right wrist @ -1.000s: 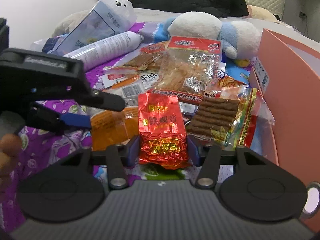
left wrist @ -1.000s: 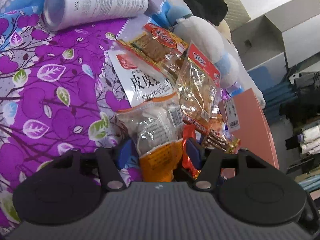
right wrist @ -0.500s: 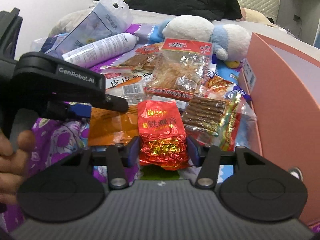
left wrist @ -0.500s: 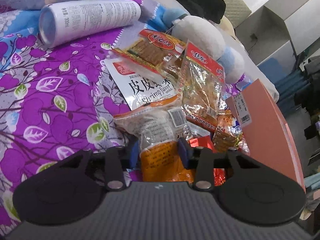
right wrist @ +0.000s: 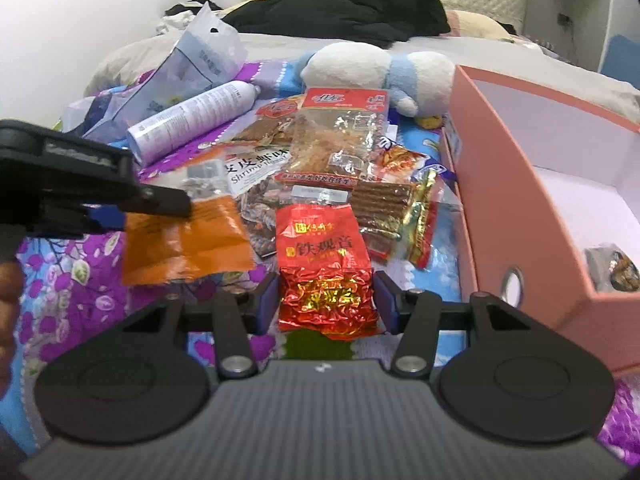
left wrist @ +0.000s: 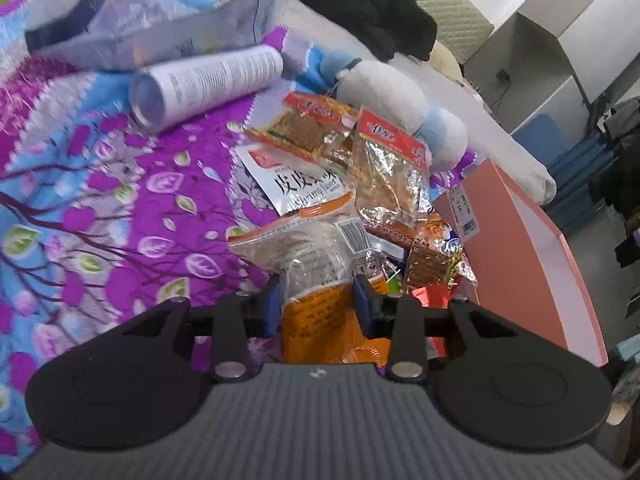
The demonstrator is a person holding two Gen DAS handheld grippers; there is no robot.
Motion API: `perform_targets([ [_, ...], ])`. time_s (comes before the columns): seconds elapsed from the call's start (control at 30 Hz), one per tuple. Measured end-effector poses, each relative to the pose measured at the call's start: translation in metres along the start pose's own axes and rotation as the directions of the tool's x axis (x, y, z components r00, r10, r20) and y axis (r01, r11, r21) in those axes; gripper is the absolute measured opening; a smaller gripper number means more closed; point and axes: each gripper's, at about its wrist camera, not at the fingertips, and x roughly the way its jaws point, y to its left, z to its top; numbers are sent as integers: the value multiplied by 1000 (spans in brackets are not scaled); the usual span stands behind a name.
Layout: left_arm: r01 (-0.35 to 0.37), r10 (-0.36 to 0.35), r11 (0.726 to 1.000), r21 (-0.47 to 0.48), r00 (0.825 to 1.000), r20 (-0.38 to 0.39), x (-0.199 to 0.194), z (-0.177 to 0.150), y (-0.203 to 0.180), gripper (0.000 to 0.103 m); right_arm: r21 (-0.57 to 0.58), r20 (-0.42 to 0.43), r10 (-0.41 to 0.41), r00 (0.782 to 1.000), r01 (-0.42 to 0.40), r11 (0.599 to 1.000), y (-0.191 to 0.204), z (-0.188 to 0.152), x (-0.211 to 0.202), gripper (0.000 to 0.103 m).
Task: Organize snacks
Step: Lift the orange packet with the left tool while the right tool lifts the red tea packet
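My left gripper (left wrist: 318, 304) is shut on an orange and clear snack bag (left wrist: 316, 280) and holds it lifted above the bedspread; the bag also shows in the right wrist view (right wrist: 184, 240), hanging from the left gripper (right wrist: 120, 212). My right gripper (right wrist: 326, 300) is shut on a red foil tea packet (right wrist: 322, 260). A pile of snack packs (right wrist: 340, 152) lies on the bed behind. A pink open box (right wrist: 516, 200) stands at the right with one small packet (right wrist: 610, 266) inside.
A white spray can (left wrist: 208, 84) and a clear plastic bag (left wrist: 160, 36) lie at the back left. A white and blue plush toy (right wrist: 376, 68) sits behind the snacks, with black clothes (right wrist: 340, 12) beyond. The purple flowered bedspread (left wrist: 100, 200) spreads to the left.
My left gripper closed on the orange bag and lifted it up off the bed. My right gripper, shut on the red packet, pulled back and rose a little; the box interior came into view.
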Motion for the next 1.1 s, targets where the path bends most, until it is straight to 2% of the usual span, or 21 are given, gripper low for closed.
perform_targets([
  [0.13,-15,16,1000,25,1000,-12,-19,-3,1,42,-27,17,-34,999,34,999,10,-1,-14,53],
  [0.4,-17,19,997,71,999,-36,-53,-5,4,42,46,-21,-30,999,31,998,21,6,-29,53],
  [0.8,-4,7,998,59,999,-52,-73,-9,7,41,48,-47,-46,998,49,998,36,9,-45,53],
  [1.1,-7,10,998,68,999,-50,-82,-24,-25,41,62,-21,-35,999,36,997,23,7,-72,53],
])
